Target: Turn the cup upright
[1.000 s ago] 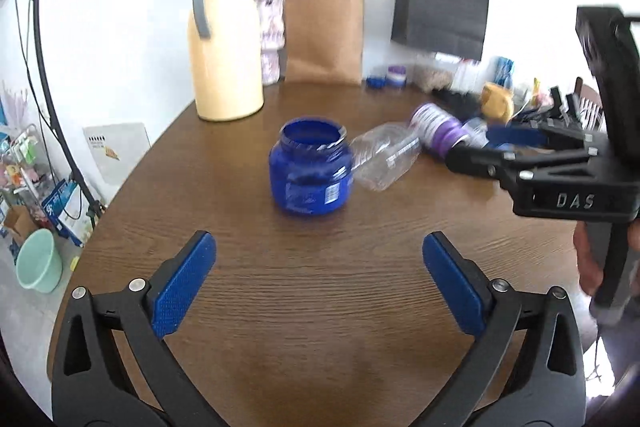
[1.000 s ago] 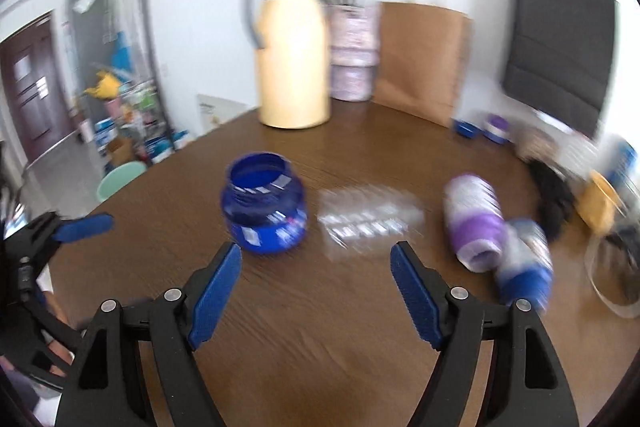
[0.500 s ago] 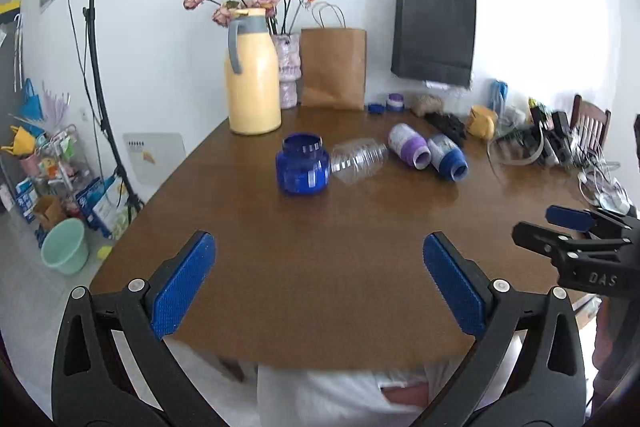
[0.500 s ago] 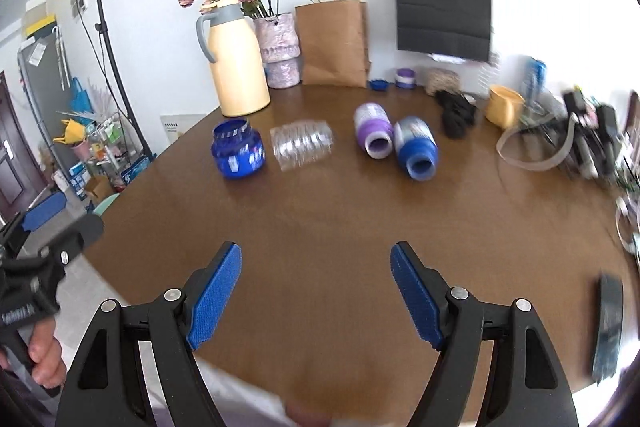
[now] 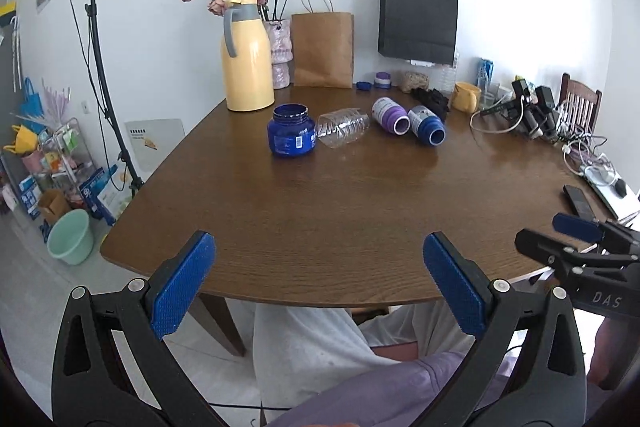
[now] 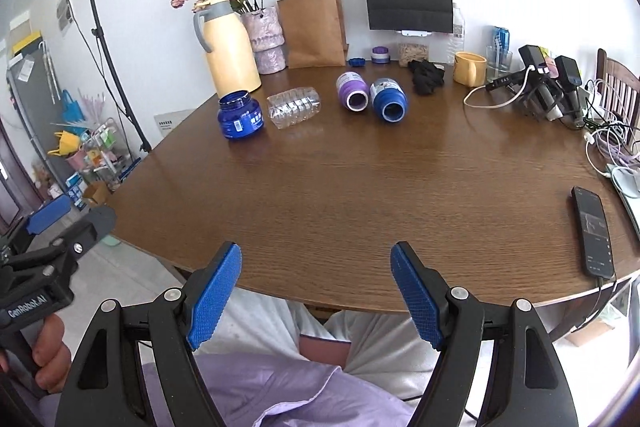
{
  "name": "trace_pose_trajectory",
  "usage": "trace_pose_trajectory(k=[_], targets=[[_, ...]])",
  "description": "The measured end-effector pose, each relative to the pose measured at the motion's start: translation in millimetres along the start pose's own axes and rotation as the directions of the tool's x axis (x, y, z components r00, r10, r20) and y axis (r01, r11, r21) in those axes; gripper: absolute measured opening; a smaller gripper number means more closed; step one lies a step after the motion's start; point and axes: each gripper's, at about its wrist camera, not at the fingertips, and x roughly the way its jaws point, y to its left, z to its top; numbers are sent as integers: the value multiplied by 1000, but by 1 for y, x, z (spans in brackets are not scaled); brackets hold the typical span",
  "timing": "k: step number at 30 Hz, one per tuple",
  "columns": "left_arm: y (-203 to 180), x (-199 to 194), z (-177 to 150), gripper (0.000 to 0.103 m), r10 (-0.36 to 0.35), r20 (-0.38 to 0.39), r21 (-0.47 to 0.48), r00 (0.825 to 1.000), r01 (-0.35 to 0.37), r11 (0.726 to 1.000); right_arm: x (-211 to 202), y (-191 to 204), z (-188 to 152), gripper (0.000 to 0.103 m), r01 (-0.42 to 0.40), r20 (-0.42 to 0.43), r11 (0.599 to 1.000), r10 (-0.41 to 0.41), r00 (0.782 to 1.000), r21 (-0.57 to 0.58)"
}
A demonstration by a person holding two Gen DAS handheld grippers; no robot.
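Both spread wide, empty: left gripper [image 5: 320, 283], right gripper [image 6: 316, 293]. Only in right view: phone [image 6: 592, 231] flat, whole. Blue jar [image 5: 291, 135] upright beside tipped clear cup [image 5: 343, 127].

Glossy wooden table [image 6: 360, 179]; clear ribbed plastic cup [image 6: 294, 106]; brown paper bag [image 6: 312, 27].

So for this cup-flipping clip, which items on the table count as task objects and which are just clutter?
Job:
- blue jar, upright
- clear cup, on its side
- purple cup, on its side
- blue cup, on its side
- left gripper and right gripper, both open

Lying about:
- yellow thermos
- brown bag
- phone
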Motion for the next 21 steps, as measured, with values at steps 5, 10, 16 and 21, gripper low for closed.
trace_pose_trajectory(k=[5, 10, 16, 21], targets=[[3, 0, 0, 103, 14, -4, -4, 1000, -14, 1000, 0, 0, 0, 81, 0, 4, 1000, 0, 1000, 3], [4, -2, 0, 103, 3, 1, -5, 1000, -3, 1000, -1, 0, 0, 81, 1, 7, 1000, -1, 1000, 7], [4, -1, 0, 103, 9, -6, 0, 1000, -9, 1000, 0, -2, -1, 81, 1, 5, 1000, -1, 1000, 13], [4, -1, -1, 103, 13, -5, 0, 1000, -13, 1000, 0, -2, -1, 81, 1, 4, 1000, -1, 1000, 11]])
